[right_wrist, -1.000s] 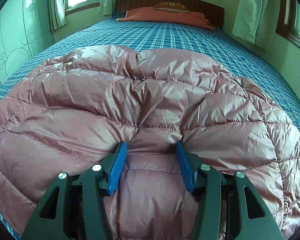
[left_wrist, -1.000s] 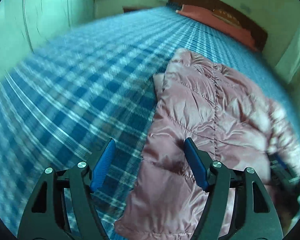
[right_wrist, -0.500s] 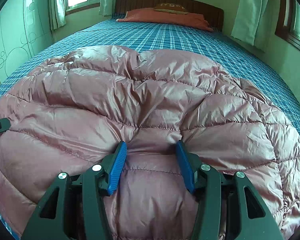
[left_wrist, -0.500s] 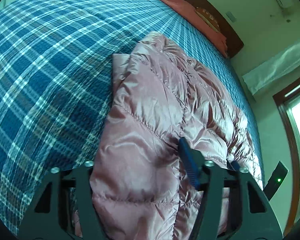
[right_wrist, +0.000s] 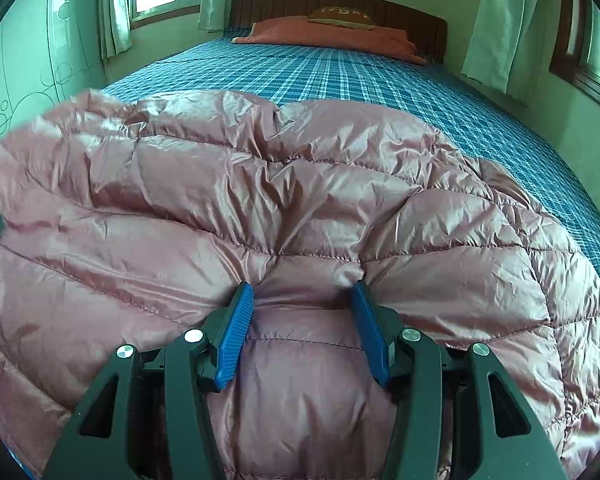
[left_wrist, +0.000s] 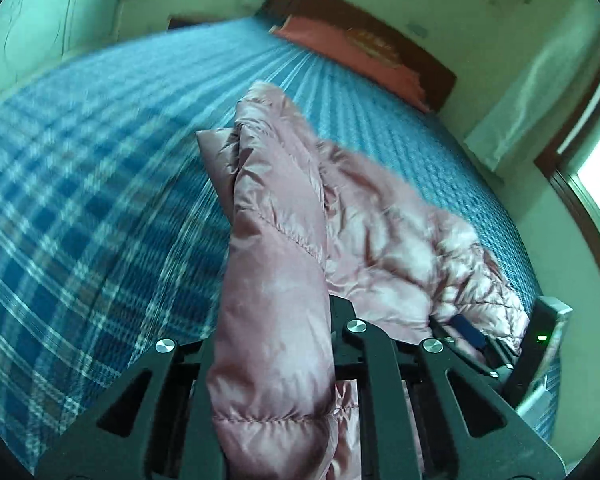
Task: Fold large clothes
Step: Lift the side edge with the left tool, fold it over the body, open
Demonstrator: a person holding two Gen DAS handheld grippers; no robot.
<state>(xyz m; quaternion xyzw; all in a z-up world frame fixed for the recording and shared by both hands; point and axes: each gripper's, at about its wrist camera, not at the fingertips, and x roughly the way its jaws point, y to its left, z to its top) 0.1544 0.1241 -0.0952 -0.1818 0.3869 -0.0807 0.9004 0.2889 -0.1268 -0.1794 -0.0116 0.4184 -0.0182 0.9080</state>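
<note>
Your left tongs [left_wrist: 272, 360] have just been closing and now clamp a raised fold at the near left edge of the pink down jacket [right_wrist: 300, 208]. Your right tongs [right_wrist: 302, 320] stand half apart, pads pressed into its padded near hem. The jacket's long axis runs away from both tongs, toward the headboard [right_wrist: 340, 4]. It lies on the blue plaid bed [right_wrist: 380, 80], an orange pillow [right_wrist: 328, 34] and curtained windows beyond.
</note>
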